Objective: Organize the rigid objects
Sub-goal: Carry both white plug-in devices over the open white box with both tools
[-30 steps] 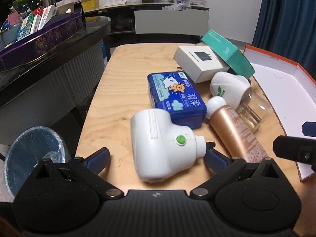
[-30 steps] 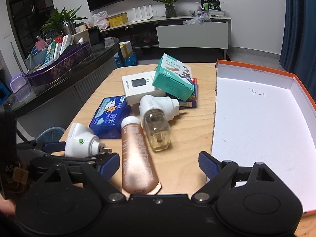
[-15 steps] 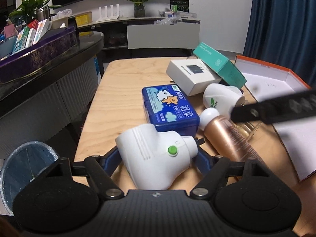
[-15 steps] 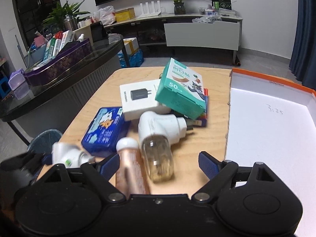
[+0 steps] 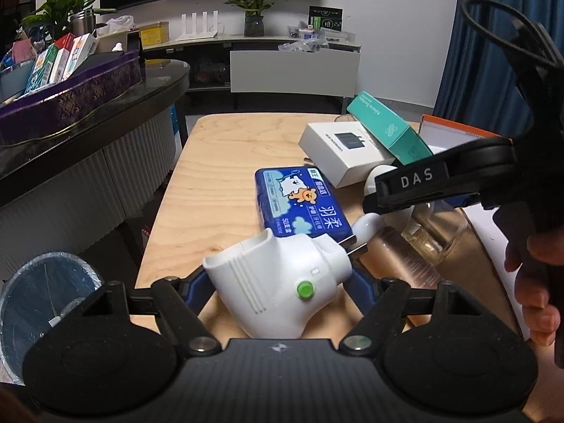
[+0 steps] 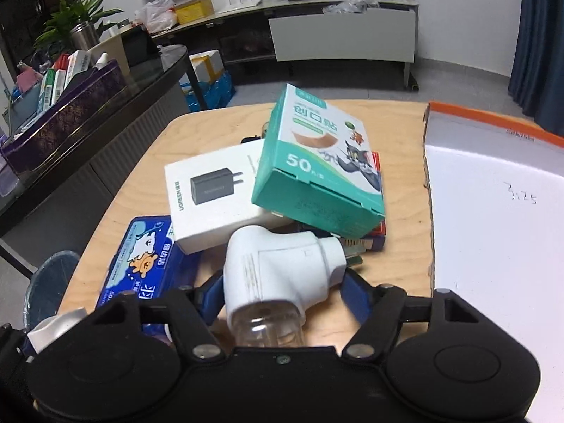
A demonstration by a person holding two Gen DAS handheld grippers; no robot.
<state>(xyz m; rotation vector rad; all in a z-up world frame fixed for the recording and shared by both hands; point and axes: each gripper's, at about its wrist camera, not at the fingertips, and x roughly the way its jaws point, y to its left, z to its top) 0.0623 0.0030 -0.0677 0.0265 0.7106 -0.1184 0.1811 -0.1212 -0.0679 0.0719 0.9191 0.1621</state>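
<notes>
My left gripper is shut on a white plug-in device with a green button and holds it above the wooden table. My right gripper is shut on a second white plug-in device with a clear bottle. A blue tissue pack, a white charger box and a teal bandage box lie ahead. A bronze bottle lies beside the blue pack. The right gripper's body crosses the left wrist view.
An open white box with an orange rim lies at the table's right side. A blue waste bin stands on the floor at the left. A dark counter with a purple tray runs along the left.
My left gripper closed on the green-button device and lifted it. My right gripper moved forward and closed on the bottle device.
</notes>
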